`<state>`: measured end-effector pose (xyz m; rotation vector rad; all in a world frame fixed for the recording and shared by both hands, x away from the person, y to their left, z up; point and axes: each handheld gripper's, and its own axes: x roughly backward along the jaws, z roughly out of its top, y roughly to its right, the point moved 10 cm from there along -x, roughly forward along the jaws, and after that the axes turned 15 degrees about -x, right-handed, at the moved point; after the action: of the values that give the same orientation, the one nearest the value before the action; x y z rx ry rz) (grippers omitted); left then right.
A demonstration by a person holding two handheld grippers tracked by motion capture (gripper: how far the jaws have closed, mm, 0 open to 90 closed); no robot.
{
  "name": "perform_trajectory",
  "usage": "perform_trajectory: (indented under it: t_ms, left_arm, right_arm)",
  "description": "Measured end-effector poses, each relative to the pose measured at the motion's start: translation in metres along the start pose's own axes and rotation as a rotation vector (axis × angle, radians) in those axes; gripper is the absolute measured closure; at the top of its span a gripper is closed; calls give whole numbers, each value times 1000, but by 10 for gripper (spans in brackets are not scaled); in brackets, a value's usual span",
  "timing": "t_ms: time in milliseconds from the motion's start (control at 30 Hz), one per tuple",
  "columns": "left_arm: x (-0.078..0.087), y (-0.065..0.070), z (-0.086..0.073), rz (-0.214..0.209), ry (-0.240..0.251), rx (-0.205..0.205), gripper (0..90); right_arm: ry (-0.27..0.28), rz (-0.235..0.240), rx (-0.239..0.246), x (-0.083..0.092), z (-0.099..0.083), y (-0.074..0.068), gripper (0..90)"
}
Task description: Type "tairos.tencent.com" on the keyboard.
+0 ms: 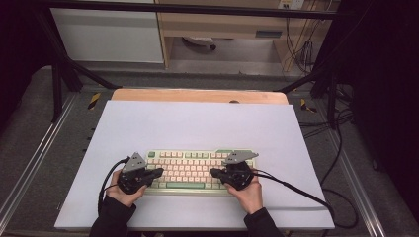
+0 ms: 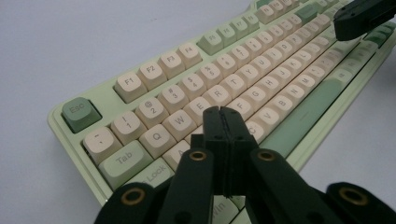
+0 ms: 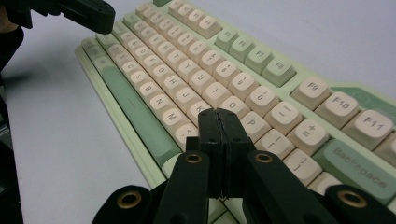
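A pale green keyboard (image 1: 197,169) with cream and green keys lies near the front of the white table. My left gripper (image 1: 159,172) hovers over the keyboard's left end, jaws shut with nothing between them; in the left gripper view its tips (image 2: 222,112) sit above the keyboard (image 2: 154,70) around the letter rows near the W and E keys. My right gripper (image 1: 213,172) is over the right end, also shut and empty; its tips (image 3: 217,114) hang above the keyboard (image 3: 261,65) close to the P key. The two grippers point toward each other.
The white board (image 1: 197,123) covers the table, with a wooden edge (image 1: 197,95) at the back. Black cables (image 1: 296,190) trail from the grippers across the board's front right. Metal rails and dark frame posts flank the table.
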<state>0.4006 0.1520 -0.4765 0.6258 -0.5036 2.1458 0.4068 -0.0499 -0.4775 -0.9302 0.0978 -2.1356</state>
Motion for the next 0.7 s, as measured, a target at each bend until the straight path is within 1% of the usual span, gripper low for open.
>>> perform_trajectory:
  t_ms: [33, 200, 467, 700]
  left_arm:
    - [0, 0, -1, 0, 1, 3, 897]
    - [-1, -1, -4, -4, -6, 6, 897]
    - [-1, -1, -4, -6, 0, 12, 897]
    - [-2, 0, -4, -11, -4, 10, 897]
  right_arm:
    - [-10, 1, -3, -1, -2, 0, 894]
    - [-22, 1, 0, -6, -6, -1, 894]
    - [-50, -3, 7, -13, -13, -1, 894]
    - [-51, 1, 12, -14, -15, -1, 900]
